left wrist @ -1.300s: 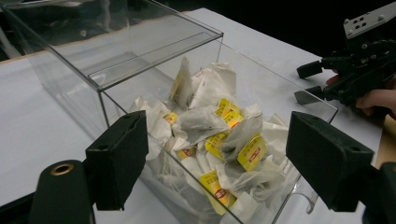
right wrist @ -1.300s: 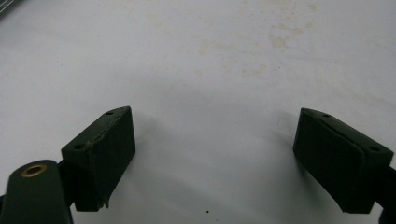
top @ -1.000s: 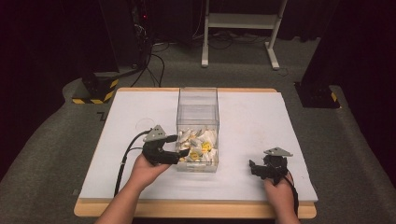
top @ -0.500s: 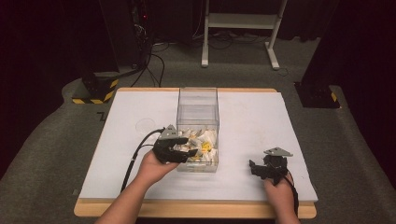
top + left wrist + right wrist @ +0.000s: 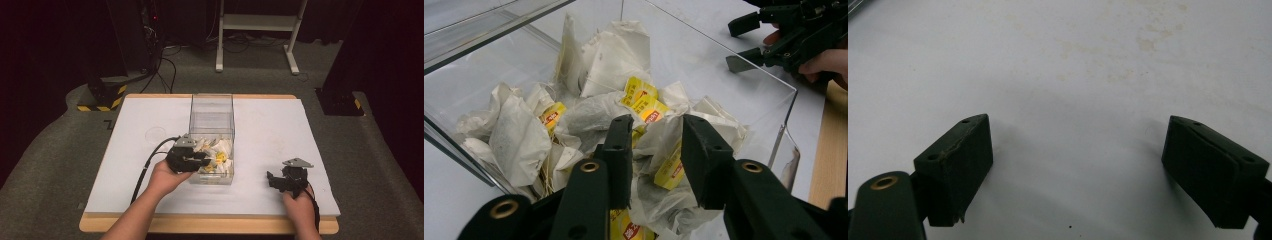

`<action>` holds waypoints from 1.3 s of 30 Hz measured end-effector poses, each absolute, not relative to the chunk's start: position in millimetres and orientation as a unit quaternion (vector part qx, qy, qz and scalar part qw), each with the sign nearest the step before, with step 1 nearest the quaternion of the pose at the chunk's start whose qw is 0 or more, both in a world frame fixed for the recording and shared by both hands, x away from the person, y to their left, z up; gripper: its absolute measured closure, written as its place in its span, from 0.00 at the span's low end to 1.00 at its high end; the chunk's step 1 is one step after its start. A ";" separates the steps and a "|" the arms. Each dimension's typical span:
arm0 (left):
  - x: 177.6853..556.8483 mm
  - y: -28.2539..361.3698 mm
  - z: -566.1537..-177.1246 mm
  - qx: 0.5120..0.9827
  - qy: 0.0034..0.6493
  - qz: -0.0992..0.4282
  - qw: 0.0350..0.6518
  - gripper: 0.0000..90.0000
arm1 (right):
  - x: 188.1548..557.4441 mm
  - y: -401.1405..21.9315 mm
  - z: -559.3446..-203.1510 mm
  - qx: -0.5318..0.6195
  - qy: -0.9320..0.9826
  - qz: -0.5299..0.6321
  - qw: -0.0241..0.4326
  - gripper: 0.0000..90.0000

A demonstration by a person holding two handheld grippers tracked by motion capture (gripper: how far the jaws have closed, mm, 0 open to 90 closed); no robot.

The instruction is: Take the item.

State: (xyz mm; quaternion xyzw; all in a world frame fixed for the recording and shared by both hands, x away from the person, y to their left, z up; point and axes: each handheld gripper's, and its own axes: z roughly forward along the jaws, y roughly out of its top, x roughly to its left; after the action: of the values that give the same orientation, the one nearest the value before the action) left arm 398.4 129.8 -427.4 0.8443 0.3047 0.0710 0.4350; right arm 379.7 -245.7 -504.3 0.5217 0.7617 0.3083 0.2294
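Observation:
A clear plastic box (image 5: 212, 100) stands mid-table, its near half piled with white tea bags (image 5: 220, 149) with yellow tags. My left gripper (image 5: 205, 159) reaches into the box from its left side. In the left gripper view, the box wall (image 5: 749, 65) rings the tea bags (image 5: 609, 60), and the left gripper (image 5: 659, 135) hangs over the pile. Its jaws have just been closing, with a crumpled bag and yellow tag (image 5: 670, 167) in the gap between them. My right gripper (image 5: 273, 180) rests open on the white mat at the near right, nothing between its fingers (image 5: 1075, 150).
A white mat (image 5: 280, 125) covers the wooden table; a faint round ring (image 5: 155, 134) lies left of the box. The left gripper's cable (image 5: 145, 170) trails toward the near edge. The right gripper (image 5: 784, 35) appears beyond the box in the left gripper view.
The left gripper has moved right, from beside the box to over the tea bags, and its jaws have narrowed. The right hand has kept still.

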 end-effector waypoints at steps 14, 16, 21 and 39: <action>392.8 128.9 -429.4 0.860 0.278 0.093 0.417 0.96 | 379.7 -245.7 -504.3 0.522 0.761 0.308 0.229 0.14; 392.0 129.5 -429.2 0.861 0.274 0.095 0.418 0.99 | 379.7 -245.7 -504.3 0.522 0.762 0.308 0.229 0.14; 389.2 130.2 -427.3 0.857 0.268 0.106 0.427 1.00 | 379.7 -245.7 -504.3 0.522 0.762 0.308 0.229 0.14; 379.3 160.3 -418.4 0.808 0.290 0.113 0.501 1.00 | 379.6 -245.7 -504.3 0.522 0.762 0.308 0.230 0.14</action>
State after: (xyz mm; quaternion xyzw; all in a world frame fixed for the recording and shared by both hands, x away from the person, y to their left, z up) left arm 379.3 160.3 -418.4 0.8080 0.2896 0.1132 0.5005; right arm 379.6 -245.7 -504.3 0.5218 0.7616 0.3083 0.2296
